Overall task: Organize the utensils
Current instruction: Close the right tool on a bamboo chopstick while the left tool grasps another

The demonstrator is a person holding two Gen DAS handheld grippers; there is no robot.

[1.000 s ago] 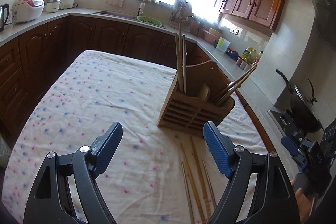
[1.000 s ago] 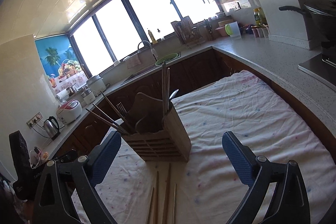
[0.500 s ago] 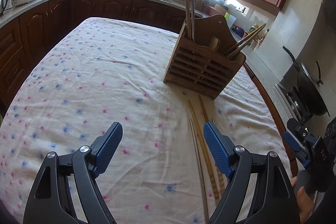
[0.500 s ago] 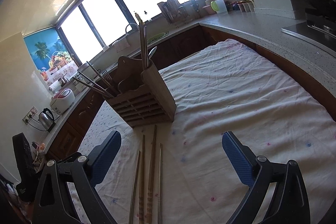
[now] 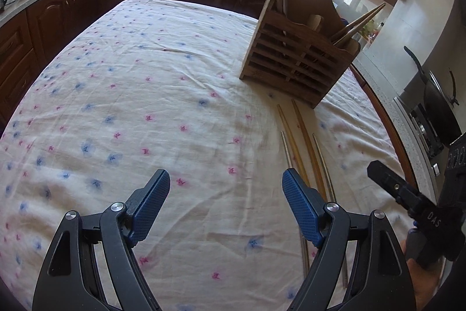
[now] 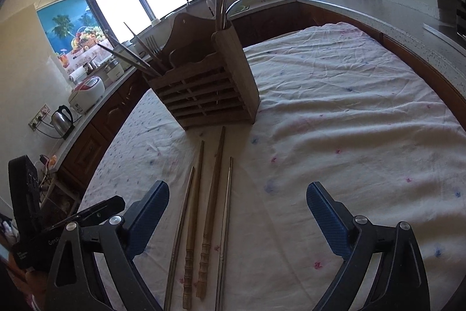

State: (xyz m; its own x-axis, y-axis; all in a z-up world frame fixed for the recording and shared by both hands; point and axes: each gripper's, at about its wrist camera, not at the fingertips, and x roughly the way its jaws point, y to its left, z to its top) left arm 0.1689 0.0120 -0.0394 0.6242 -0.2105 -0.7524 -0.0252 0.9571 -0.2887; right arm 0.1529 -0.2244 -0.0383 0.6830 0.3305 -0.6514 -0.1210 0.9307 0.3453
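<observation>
Chopsticks, left wrist view: four loose sticks, two brown carved wooden chopsticks (image 5: 303, 142) flanked by two grey metal chopsticks (image 5: 323, 162), lay side by side on the white floral tablecloth (image 5: 151, 95), just in front of the slatted brown wooden utensil holder (image 5: 297, 60).
Left gripper: the black left gripper with blue textured pads (image 5: 225, 203) was spread wide and held nothing; it hovered over bare cloth, with the sticks passing under and beside its right-hand finger.
Holder contents: a few utensils stood upright or leaned out of the holder's compartments.

Chopsticks, right wrist view: the wooden pair (image 6: 204, 212) lay in the middle, carved ends toward the camera, and one metal chopstick (image 6: 225, 223) lay on each outer side, tips pointing toward the holder (image 6: 206, 89).
Right gripper: the black right gripper with blue pads (image 6: 237, 212) was released and empty, the sticks lying near its left-hand finger.

Step in hand: judged as the approach before a first pick-up.
Next move: probably shifting one gripper to straddle a single stick, lowering, and closing squarely across it.
</observation>
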